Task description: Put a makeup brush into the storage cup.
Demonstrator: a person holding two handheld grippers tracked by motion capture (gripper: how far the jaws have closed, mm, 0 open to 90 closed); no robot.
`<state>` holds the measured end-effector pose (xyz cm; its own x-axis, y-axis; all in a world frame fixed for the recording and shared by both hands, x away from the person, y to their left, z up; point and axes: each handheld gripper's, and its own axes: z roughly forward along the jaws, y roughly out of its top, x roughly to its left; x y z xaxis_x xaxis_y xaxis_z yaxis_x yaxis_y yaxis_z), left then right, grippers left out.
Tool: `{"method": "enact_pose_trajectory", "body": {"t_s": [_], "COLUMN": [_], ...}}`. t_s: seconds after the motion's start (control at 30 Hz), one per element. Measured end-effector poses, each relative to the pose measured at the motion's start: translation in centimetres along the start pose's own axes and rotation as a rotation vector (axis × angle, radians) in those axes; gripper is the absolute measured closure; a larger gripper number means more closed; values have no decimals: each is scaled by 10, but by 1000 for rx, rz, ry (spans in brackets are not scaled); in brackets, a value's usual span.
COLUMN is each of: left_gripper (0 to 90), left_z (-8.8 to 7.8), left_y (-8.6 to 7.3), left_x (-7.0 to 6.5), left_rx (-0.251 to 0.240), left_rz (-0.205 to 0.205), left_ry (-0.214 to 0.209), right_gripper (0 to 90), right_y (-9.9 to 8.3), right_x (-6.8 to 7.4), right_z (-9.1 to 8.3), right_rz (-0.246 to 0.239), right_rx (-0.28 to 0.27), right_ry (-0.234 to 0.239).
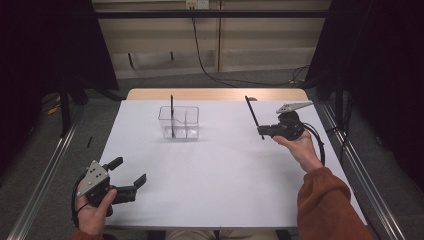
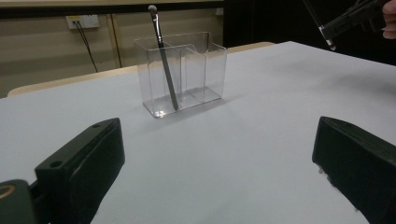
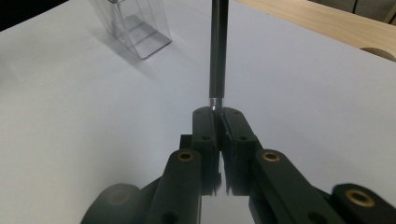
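A clear plastic organizer box (image 1: 179,122) (image 2: 184,70) (image 3: 133,23) with compartments stands on the white table (image 1: 210,170), toward the back left of centre. One dark makeup brush (image 1: 172,116) (image 2: 163,56) leans upright in its left compartment. My right gripper (image 1: 261,131) (image 3: 218,116) hovers at the right, above the table, shut on the end of a second dark brush (image 1: 253,116) (image 3: 218,51) that sticks up and away from the jaws. My left gripper (image 1: 131,172) (image 2: 215,163) rests at the front left corner, open, with nothing between its jaws.
A wooden table edge (image 1: 215,94) shows beyond the white surface. Metal rails (image 1: 350,160) run along both sides. A black cable (image 1: 205,60) hangs down the back wall onto the floor.
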<state>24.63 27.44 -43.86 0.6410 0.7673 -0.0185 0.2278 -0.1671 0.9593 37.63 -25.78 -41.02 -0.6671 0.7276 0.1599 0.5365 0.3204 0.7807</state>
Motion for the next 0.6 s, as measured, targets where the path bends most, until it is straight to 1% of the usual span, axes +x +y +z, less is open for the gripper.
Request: {"method": "enact_pose_trajectory", "body": {"t_s": [0.07, 0.2, 0.33, 0.6], "left_gripper": [24, 24, 24, 24], "left_z": [0, 0, -2, -2], "left_y": [0, 0, 0, 0], "left_x": [0, 1, 2, 2], "left_rx": [2, -1, -9, -10], "left_rz": [2, 6, -2, -4], "left_ry": [1, 5, 11, 10], "right_gripper": [845, 844, 844, 845], "right_y": [1, 2, 2, 3], "right_x": [3, 12, 21, 36], "right_z": [-1, -1, -4, -7], "right_rz": [-6, -38, -50, -92], "right_rx": [-5, 3, -15, -15], "right_ry": [10, 29, 53, 84]}}
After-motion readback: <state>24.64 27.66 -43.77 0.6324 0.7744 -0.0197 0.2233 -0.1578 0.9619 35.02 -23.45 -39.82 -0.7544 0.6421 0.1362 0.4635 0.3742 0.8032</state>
